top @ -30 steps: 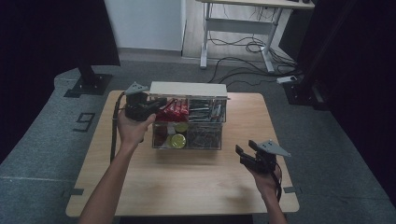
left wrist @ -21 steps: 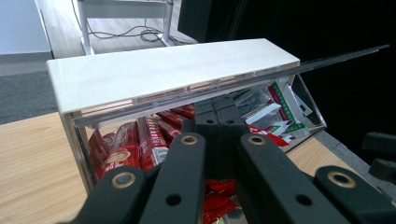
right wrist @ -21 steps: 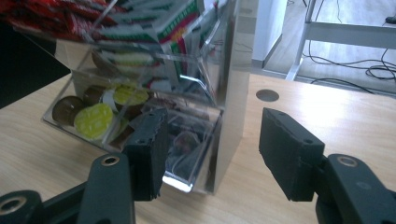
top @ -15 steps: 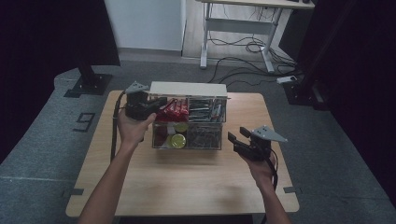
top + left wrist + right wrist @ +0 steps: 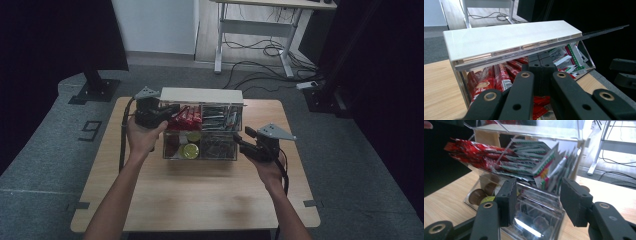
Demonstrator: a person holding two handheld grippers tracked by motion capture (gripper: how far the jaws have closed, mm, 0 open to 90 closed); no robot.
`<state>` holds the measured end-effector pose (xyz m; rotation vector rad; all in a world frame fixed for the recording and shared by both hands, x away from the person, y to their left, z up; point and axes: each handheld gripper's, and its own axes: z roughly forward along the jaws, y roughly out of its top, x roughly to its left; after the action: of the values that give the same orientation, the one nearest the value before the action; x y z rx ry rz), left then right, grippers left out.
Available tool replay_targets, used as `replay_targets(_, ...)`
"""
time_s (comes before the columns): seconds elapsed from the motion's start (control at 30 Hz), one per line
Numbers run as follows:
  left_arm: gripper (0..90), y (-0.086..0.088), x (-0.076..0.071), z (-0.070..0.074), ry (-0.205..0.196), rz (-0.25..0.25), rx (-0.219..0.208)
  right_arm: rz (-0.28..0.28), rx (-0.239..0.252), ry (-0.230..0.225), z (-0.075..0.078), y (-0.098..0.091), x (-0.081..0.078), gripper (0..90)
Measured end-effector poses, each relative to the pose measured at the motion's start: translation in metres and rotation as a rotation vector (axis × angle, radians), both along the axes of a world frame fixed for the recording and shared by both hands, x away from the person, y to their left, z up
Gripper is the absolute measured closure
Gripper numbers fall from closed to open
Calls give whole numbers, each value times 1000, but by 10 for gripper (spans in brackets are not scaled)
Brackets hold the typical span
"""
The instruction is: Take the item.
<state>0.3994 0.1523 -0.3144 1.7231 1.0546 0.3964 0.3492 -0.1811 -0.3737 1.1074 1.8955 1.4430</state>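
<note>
Since 1 second ago my right gripper point(image 5: 248, 141), jaws wide, moves in to the clear organizer point(image 5: 202, 131) mid-table; left gripper point(image 5: 162, 113), narrow, steadies its far-left corner. I'd approach slowly, squarely.

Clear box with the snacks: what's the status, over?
Left gripper shut, at the clear organizer's left end by the red packets. Right gripper open, facing its right end, not touching. White lid raised. Nothing in the way.
</note>
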Motion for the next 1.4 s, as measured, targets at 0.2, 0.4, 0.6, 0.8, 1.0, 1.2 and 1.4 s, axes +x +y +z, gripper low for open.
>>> replay_targets(0.2, 900, 0, 0, 1, 1, -1, 0, 22, -3, 4, 4, 8, 4, 490)
replay_targets(0.4, 900, 0, 0, 1, 3, 0, -1, 35, -1, 16, 3, 14, 10, 509)
replay_targets(0.6, 900, 0, 0, 0, 4, -1, -5, 36, -5, 20, 6, 17, 17, 529)
replay_targets(0.8, 900, -1, 1, 0, 5, -2, -4, 41, -19, 27, 6, 21, 24, 564)
replay_targets(1.0, 900, -1, 1, 1, 2, 0, -1, 33, -30, 24, 8, 24, 29, 593)
replay_targets(1.2, 900, -1, 1, 1, 1, -1, -2, 19, -41, 34, 8, 28, 36, 607)
replay_targets(1.4, 900, -1, 2, 0, 2, -2, -5, -1, -44, 41, 5, 31, 42, 607)
